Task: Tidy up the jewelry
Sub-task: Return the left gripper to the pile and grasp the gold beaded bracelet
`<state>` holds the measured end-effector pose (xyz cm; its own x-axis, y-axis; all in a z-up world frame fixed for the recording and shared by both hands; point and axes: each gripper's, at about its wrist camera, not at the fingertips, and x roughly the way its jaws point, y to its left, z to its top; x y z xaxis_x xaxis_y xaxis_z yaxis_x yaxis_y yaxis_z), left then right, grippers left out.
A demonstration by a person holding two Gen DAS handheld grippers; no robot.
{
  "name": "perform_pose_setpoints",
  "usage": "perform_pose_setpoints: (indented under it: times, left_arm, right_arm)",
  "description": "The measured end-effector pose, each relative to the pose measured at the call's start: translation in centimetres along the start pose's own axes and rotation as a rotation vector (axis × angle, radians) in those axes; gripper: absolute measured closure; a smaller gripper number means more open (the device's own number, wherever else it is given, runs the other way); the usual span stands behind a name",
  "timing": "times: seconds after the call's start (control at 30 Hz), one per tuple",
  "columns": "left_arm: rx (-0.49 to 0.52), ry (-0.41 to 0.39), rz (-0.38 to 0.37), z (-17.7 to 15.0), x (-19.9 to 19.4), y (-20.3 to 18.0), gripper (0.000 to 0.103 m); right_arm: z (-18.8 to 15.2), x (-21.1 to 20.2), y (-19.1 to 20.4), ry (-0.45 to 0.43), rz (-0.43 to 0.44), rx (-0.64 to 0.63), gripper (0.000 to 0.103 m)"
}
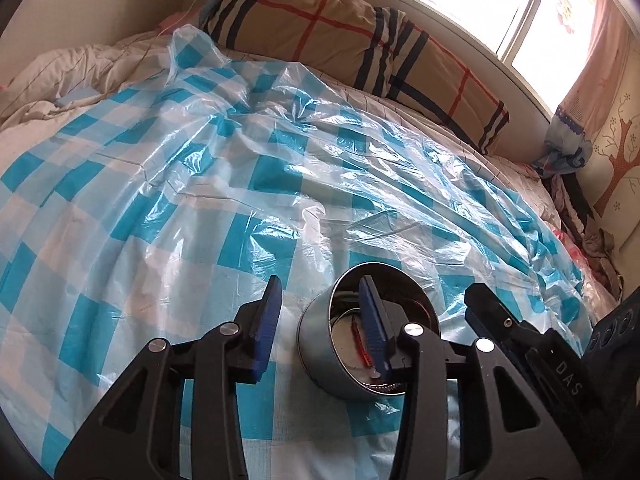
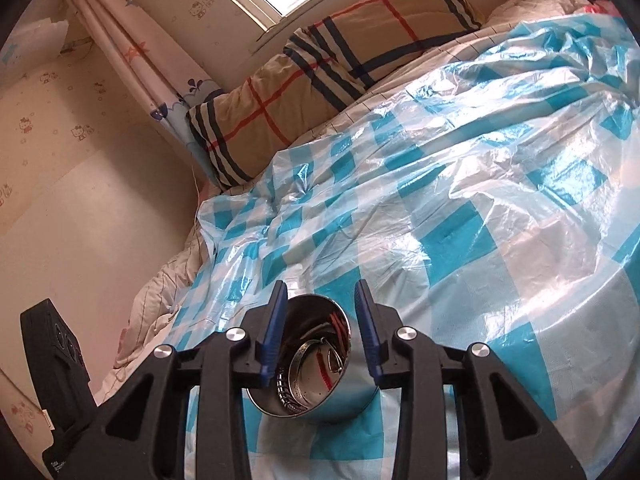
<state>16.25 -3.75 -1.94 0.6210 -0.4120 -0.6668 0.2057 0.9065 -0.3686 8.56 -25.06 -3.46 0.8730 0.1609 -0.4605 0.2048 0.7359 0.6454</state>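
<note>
A tin (image 1: 320, 332) stands on a plastic sheet (image 1: 200, 184) spread over the bed (image 1: 400, 108). Bangles (image 2: 304, 364) lie in the tin. Behind the sheet a pillow (image 1: 360, 40) lies along the headboard, under the window (image 1: 500, 4). Both claws flank the tin, the left claw (image 1: 320, 332) with one finger over its mouth.

Crinkled blue-checked plastic sheet (image 1: 224, 184) over white quilt (image 1: 60, 72), plaid pillow (image 2: 360, 64), sunlit window (image 1: 520, 4), patterned curtain (image 2: 132, 36)
</note>
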Motion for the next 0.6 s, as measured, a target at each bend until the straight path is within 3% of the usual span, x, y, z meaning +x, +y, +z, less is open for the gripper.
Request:
perform_pose_setpoints:
  times: [0.17,0.23,0.3,0.6]
  left_arm:
    - [-0.121,0.095,-0.119,0.4,3.0,1.4,0.053]
    - [-0.103,0.14,-0.159,0.0,4.0,0.9,0.053]
    - [-0.053,0.148,-0.13,-0.8,4.1,-0.3,0.052]
    - [-0.025,0.202,-0.098,-3.3,-0.1,-0.2,0.05]
  right_arm:
    - [-0.1,2.2,-0.8,0.063,0.042,0.043,0.058]
    - [-0.4,2.9,-0.7,0.096,0.063,0.046,0.057]
    - [-0.8,2.8,-0.4,0.098,0.065,0.051,0.053]
    - [-3.6,-1.0,0.1,0.186,0.086,0.106,0.051]
